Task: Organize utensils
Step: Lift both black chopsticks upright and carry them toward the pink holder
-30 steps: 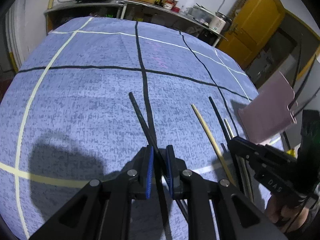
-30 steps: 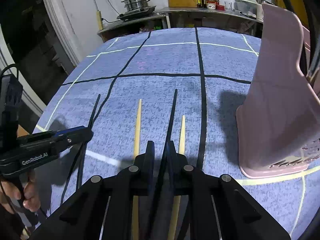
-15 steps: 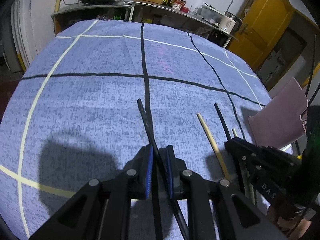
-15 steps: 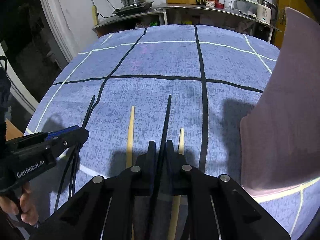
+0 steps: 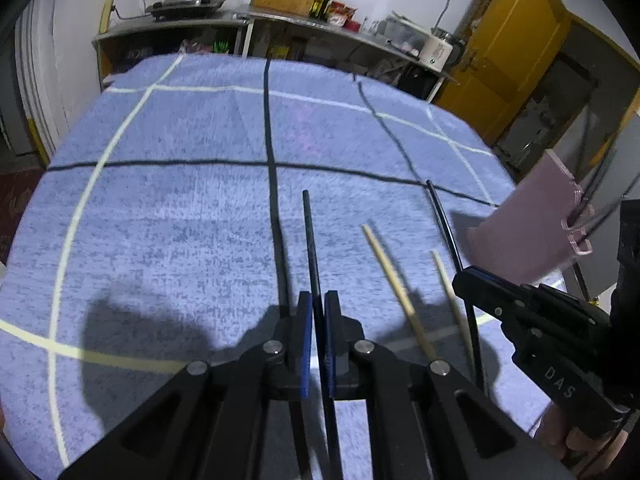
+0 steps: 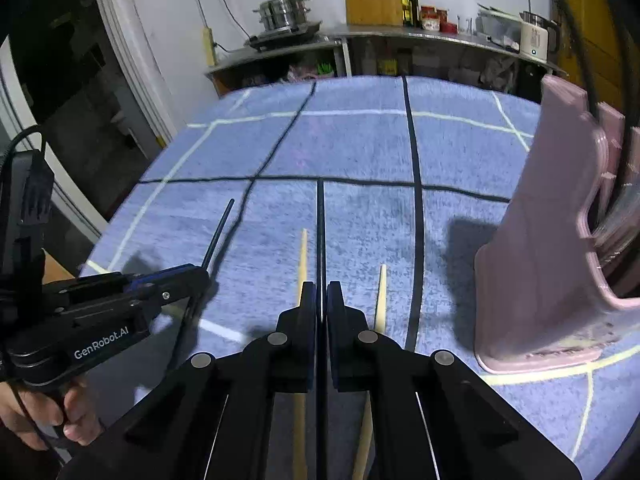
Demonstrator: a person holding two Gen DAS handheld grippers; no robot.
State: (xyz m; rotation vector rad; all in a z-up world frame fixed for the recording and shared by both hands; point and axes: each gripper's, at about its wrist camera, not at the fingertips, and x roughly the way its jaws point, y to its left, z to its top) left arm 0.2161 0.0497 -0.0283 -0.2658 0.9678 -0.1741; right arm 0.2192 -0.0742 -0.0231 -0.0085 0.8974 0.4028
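Between the pads of the left gripper (image 5: 319,334) a black chopstick (image 5: 310,248) is now clamped, its free end pointing to twelve o'clock over the blue cloth of the counter (image 5: 168,216). Those jaws have just been closing, from a loose straddle of the stick to a firm pinch. The right gripper (image 6: 321,330) has done likewise and is clamped on a second black chopstick (image 6: 320,232), which looks lifted clear of the cloth, so both black sticks seem ready to be carried off as a pair.

Outward from the right gripper, two pale wooden chopsticks lie flat on the cloth: one (image 6: 303,260) just at eleven o'clock of the jaws, the other (image 6: 382,296) at one o'clock. Neither is held; by my reckoning they come next.

Further to three o'clock stands the pink utensil holder (image 6: 548,248), upright on the cloth, well apart from the sticks. Its open top is cut off at the frame edge, so whether anything is in it I cannot tell.
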